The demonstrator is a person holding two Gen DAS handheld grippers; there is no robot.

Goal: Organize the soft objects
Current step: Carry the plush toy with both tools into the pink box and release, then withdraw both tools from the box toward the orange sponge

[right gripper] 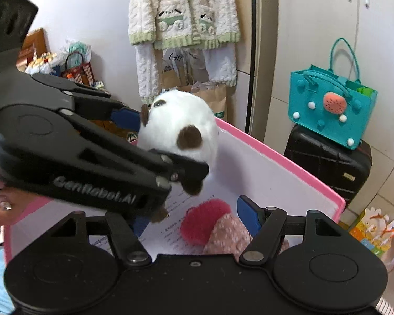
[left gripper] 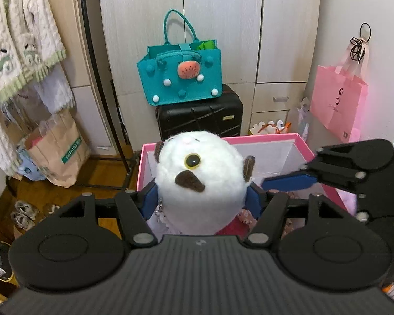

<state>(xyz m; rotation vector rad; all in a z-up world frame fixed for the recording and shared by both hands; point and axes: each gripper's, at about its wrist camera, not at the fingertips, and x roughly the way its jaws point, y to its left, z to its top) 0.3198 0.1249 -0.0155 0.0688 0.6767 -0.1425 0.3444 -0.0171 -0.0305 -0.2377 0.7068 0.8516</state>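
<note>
Left gripper [left gripper: 201, 194] grips the white plush toy [left gripper: 199, 178] between its blue fingers [left gripper: 149, 197], holding it above the pink box [left gripper: 249, 138], over the box's near-left side. Right gripper [right gripper: 194, 218] hovers over the box's interior, fingers spread apart, nothing between them. Inside the box: a red fuzzy ball [right gripper: 205, 220] touching a pink patterned plush [right gripper: 228, 236], both on printed paper [right gripper: 170, 225]. Teal felt bag [left gripper: 181, 78] sits on a black suitcase [left gripper: 199, 118] behind the box.
</note>
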